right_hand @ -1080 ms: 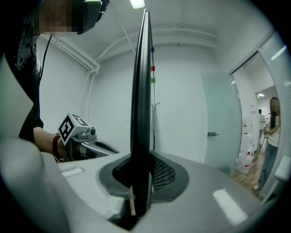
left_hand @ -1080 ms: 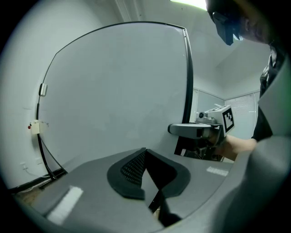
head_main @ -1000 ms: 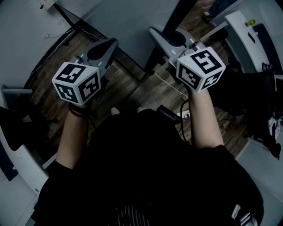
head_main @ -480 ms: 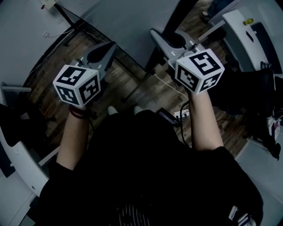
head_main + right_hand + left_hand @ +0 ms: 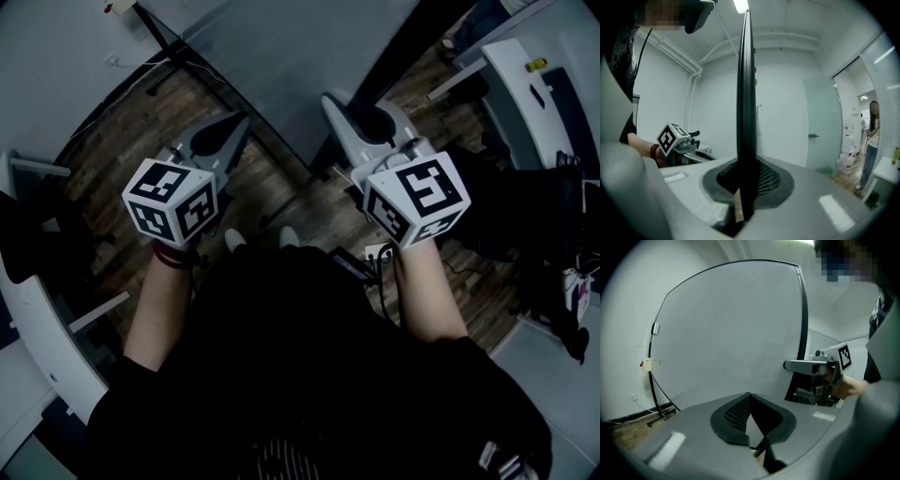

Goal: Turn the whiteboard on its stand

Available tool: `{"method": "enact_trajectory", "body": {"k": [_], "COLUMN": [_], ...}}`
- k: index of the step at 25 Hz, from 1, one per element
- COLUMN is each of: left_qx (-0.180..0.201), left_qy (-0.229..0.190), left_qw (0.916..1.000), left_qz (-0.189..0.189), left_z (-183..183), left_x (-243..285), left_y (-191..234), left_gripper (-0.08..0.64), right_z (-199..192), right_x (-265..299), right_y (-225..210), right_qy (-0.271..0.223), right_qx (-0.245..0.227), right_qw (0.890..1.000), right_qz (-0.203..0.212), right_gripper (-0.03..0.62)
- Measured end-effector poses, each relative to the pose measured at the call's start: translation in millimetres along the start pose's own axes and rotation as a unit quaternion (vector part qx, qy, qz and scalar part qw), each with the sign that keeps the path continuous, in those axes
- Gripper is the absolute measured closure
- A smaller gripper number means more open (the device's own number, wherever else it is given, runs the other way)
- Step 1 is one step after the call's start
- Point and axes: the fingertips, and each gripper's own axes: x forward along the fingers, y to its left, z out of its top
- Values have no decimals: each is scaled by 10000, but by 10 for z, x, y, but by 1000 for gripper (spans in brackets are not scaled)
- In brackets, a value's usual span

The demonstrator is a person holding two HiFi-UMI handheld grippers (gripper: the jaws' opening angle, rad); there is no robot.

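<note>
The whiteboard (image 5: pixel 281 56) is a pale panel in a black frame, seen from above in the head view, and it fills the left gripper view (image 5: pixel 731 333). My right gripper (image 5: pixel 361 108) is shut on the board's black side frame (image 5: pixel 746 117), which stands upright between its pads (image 5: pixel 764 178). My left gripper (image 5: pixel 220 131) is shut with its tips (image 5: pixel 750 397) together and nothing between them, pointing at the board's face. Whether the tips touch the board I cannot tell. Each gripper shows in the other's view, the left gripper (image 5: pixel 682 140) and the right gripper (image 5: pixel 806 365).
The stand's black leg (image 5: pixel 164 37) runs over the wood floor at the upper left. A power strip and cables (image 5: pixel 375 253) lie by my feet. White desks stand at the right (image 5: pixel 525 84) and left (image 5: pixel 37 328). A person (image 5: pixel 872 136) stands by a glass door (image 5: pixel 820 126).
Both grippers have shifted together with the board's edge, a little toward me in the head view. The black frame now runs at a steeper slant across the picture.
</note>
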Motion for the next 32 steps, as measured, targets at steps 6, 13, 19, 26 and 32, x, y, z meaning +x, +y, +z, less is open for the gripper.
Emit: {"method": "enact_trajectory", "body": {"k": [6,13,19,26,32], "left_qx": [41,30,-92,-216,-158], "left_qy": [-122,-346,-451,-586,-658], "left_qw": [9999,9994,9989,9979,9977], "left_qz": [-11,-2,125,176,56], "left_z": [-40,-107,-270,-433,-378], "left_x": [-361,-971,-1571,-2041,-2132], "left_y": [-50,-7,114,209,117], "left_gripper": [555,555,555,555,555], "right_z": [-43,-65,12,50,-81], "right_x": [-119,-57,301,666,732], "right_y": [571,1035,1247,1251,1270], "right_qy": [21,147,57,142,505], "right_qx": [77,70,132,42,175], "right_qw": [10000,9998,9996,9982,9972], "right_qz": [10,-131,-255,-575,-524], "right_gripper": [543,545,543,546,545]}}
